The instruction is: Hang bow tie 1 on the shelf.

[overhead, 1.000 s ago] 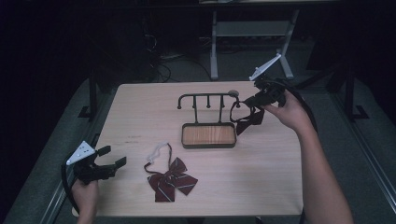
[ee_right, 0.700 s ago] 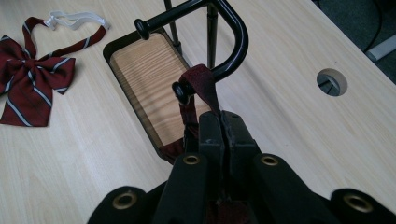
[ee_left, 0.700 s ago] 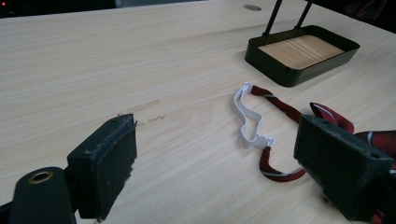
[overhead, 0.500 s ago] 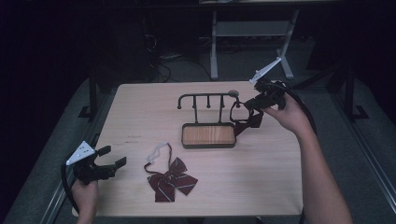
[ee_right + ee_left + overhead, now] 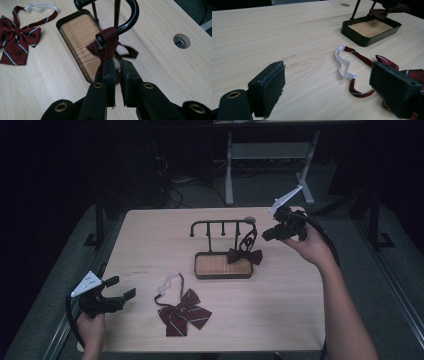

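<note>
- High view: the right gripper point(image 5: 266, 234) sits at the rack's point(image 5: 220, 223) right end, where a dark red bow tie point(image 5: 244, 255) hangs by its strap from the end hook, over the rim of the tray point(image 5: 222, 275); dim light blurs the strap's loop.
- Right gripper view: the jaws stand slightly apart, having just been opening; the strap runs down between them, and whether the pads point(image 5: 109, 71) touch it is hard to tell. The bow itself is mostly hidden behind the jaws.
- Left gripper view: the left gripper point(image 5: 337, 83) is wide open and holds nothing above the tabletop point(image 5: 274, 32).
- A striped bow tie point(image 5: 181, 314) with a white elastic band point(image 5: 342, 65) lies flat near it, partly covered by one pad.
</note>
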`<state>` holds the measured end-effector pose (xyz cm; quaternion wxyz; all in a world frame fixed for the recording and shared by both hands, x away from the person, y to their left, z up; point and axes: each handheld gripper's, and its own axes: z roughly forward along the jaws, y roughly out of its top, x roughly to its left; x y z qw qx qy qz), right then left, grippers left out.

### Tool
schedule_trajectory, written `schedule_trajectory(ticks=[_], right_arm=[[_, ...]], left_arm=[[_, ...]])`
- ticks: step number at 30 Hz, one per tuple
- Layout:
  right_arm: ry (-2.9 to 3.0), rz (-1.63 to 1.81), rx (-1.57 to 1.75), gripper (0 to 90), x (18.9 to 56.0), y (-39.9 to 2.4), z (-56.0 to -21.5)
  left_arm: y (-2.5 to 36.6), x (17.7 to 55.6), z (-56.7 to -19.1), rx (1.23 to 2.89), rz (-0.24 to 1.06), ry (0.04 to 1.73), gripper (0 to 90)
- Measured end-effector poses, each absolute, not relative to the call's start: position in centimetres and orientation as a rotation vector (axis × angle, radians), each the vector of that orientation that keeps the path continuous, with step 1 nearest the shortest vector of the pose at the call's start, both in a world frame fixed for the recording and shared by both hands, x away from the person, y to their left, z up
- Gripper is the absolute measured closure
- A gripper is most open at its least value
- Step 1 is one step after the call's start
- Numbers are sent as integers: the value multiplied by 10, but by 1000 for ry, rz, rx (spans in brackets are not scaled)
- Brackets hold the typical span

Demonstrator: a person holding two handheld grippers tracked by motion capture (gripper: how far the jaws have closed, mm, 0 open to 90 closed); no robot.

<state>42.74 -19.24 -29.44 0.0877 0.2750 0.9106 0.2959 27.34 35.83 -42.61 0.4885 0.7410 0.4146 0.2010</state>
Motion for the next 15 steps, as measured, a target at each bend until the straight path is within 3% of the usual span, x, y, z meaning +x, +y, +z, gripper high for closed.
schedule_trajectory(ticks=[15], right_arm=[[2653,957,843,644,387,-217,-309]], left_arm=[[351,275,-419,1828,394,938,128]])
